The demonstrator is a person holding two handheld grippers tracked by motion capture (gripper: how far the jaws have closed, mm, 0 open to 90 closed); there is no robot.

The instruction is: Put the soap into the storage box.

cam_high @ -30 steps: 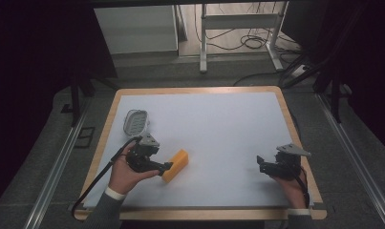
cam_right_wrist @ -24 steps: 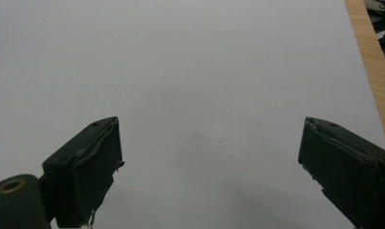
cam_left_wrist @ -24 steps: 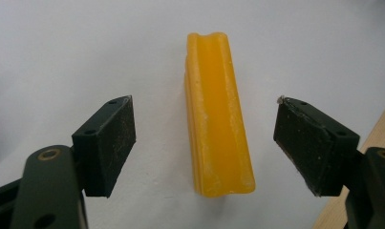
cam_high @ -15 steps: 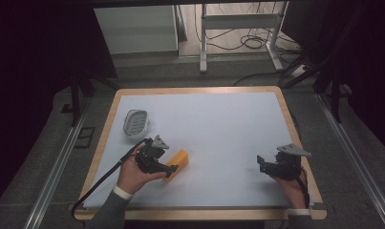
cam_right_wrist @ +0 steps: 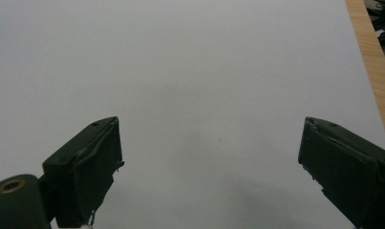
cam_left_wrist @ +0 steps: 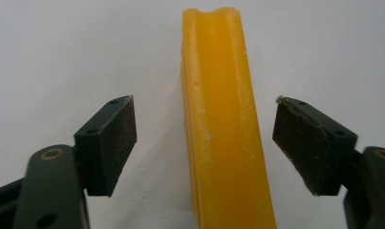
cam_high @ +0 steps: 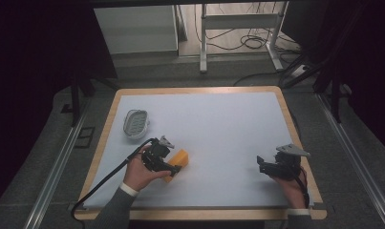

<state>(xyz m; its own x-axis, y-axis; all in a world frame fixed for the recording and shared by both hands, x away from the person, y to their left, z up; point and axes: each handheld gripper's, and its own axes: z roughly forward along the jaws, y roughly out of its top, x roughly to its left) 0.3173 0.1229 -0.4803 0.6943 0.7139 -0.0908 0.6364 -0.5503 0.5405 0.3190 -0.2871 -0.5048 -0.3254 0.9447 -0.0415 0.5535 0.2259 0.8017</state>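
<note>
We see the yellow block point(cam_left_wrist: 223, 124) cut off by the bottom edge in the left gripper view. From above, the left gripper point(cam_high: 173, 168) hides its near end. The small grey dish point(cam_high: 135, 122) is too small to tell its contents.

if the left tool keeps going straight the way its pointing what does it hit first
The yellow block: it already lies between the open jaws of the left tool, lengthwise along its line, with a gap on each side. Going on, the block would likely meet the tool's body; depth is unclear.
</note>
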